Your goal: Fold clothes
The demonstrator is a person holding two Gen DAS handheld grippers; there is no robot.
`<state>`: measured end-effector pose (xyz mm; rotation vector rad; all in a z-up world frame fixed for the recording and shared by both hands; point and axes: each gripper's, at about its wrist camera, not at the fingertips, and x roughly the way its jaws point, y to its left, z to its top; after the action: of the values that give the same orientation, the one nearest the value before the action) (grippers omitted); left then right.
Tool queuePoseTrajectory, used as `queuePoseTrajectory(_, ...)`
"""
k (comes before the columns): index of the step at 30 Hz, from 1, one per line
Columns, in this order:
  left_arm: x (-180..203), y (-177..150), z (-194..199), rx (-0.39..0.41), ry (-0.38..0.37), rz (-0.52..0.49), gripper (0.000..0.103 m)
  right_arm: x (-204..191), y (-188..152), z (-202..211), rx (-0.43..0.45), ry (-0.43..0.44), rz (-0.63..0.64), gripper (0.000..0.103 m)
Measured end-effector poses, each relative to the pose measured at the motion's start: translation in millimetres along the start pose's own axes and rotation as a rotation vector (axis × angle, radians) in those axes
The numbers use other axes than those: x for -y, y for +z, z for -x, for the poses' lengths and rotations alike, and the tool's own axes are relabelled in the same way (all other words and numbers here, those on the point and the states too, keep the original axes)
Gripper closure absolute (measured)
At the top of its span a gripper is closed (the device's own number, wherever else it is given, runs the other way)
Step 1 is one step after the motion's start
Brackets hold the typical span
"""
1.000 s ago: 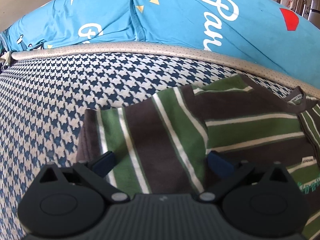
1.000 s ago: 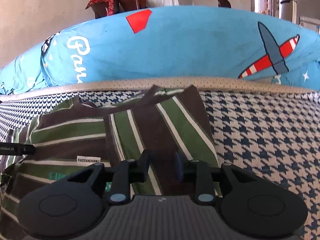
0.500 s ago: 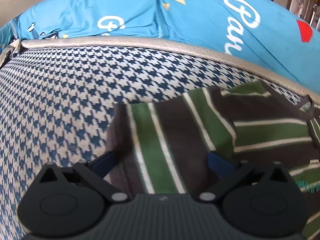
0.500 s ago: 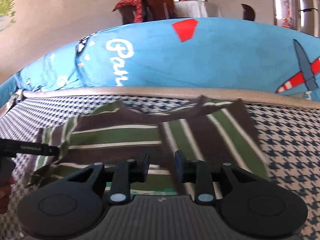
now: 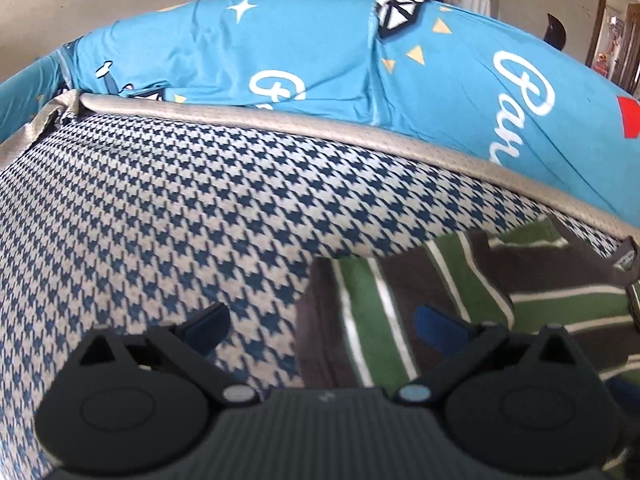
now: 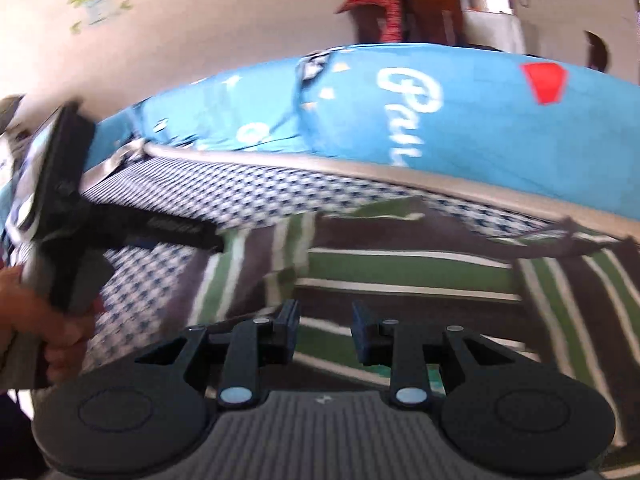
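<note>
The left gripper [image 5: 322, 326] points steeply downward with its jaws spread wide and nothing between the blue pads [image 5: 438, 325] — in the right wrist view its black body juts in from the left edge, gripped by the person's left hand [image 6: 48, 320]. The right gripper [image 6: 325, 330] tilts downward too, its jaws drawn in to a narrow gap with the pads apart. Whether anything is pinched between them cannot be told — the view is blurred.
</note>
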<state>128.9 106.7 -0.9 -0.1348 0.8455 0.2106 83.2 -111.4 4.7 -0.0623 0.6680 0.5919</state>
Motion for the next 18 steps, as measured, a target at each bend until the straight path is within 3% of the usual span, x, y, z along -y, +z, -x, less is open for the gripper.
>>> queuePoseTrajectory(12, -24.8, 7.5, 7.0, 0.015, 0.012, 0.030, 0.000, -68.9, -3.1, -31.7, -0.022, 0.114, 0.123, 0.072)
queuePoseTrajectory(14, -29.1, 7.7, 8.5, 0.016, 0.006, 0.039, 0.000, -76.3, -3.6, -37.4, -0.023, 0.127, 0.135, 0.063)
queuePoseTrajectory(18, -37.1, 6.3, 11.0, 0.015, 0.006, 0.051, 0.000, -88.6, -4.2, -50.8, -0.027, 0.143, 0.148, 0.060)
